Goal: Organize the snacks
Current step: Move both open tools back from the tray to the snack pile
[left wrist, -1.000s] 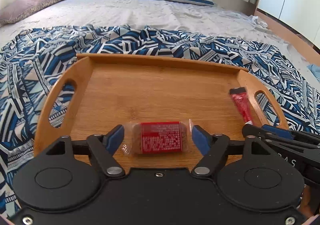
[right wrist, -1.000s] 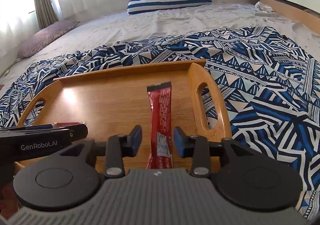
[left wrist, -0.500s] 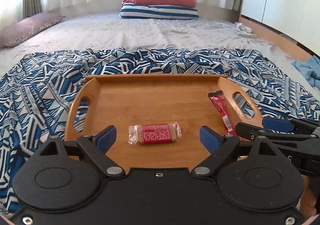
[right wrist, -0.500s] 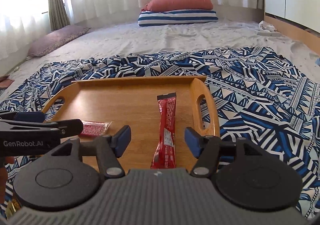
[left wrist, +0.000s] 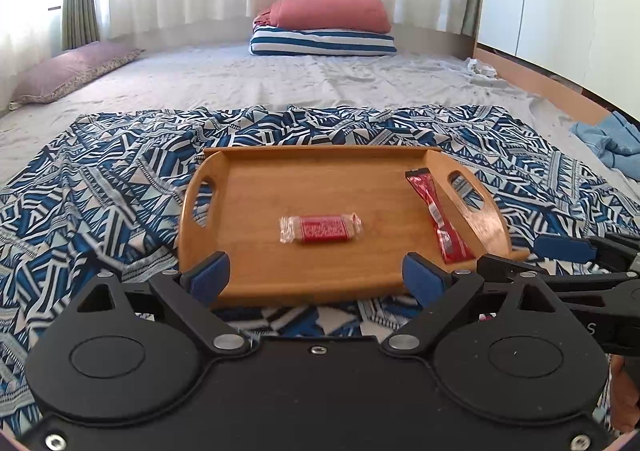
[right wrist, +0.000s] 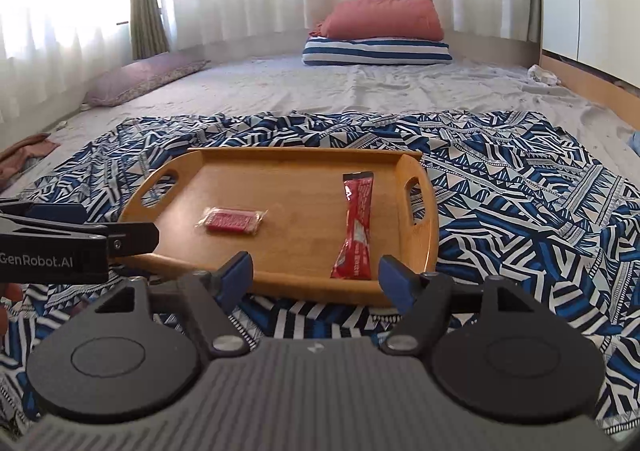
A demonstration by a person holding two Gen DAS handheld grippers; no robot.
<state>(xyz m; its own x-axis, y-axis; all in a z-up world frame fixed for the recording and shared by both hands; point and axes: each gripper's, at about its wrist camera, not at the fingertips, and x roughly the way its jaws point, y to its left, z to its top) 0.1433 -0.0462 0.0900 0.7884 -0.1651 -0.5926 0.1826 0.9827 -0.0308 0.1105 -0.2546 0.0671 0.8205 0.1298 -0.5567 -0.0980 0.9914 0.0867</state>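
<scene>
Nearest the lens, the left gripper (left wrist: 316, 275) has its blue-padded jaws wide and opening further, nothing between them — they hang short of the near rim of the tray. The right gripper (right wrist: 316, 277) is the same: jaws spread and opening, empty, just short of that rim.

Beyond them the oval wooden tray with cut-out handles (left wrist: 280, 283) sits on a blue, black and white geometric-patterned blanket (left wrist: 100, 203). On its floor lie two snacks, well apart. The short red bar in a clear crimped wrapper (left wrist: 320, 229) rests crosswise near the middle. The long slim red stick packet (right wrist: 355, 227) lies lengthwise close to the right handle, its near end almost at the tray's front edge.

Judging by this, both snacks are already placed and let go — the tray part of the job looks done for these two. No other snacks show on the blanket, so whether more remain cannot be told.

Farther off lie grey bedding (left wrist: 240, 83) and stacked pillows (left wrist: 324, 27).
</scene>
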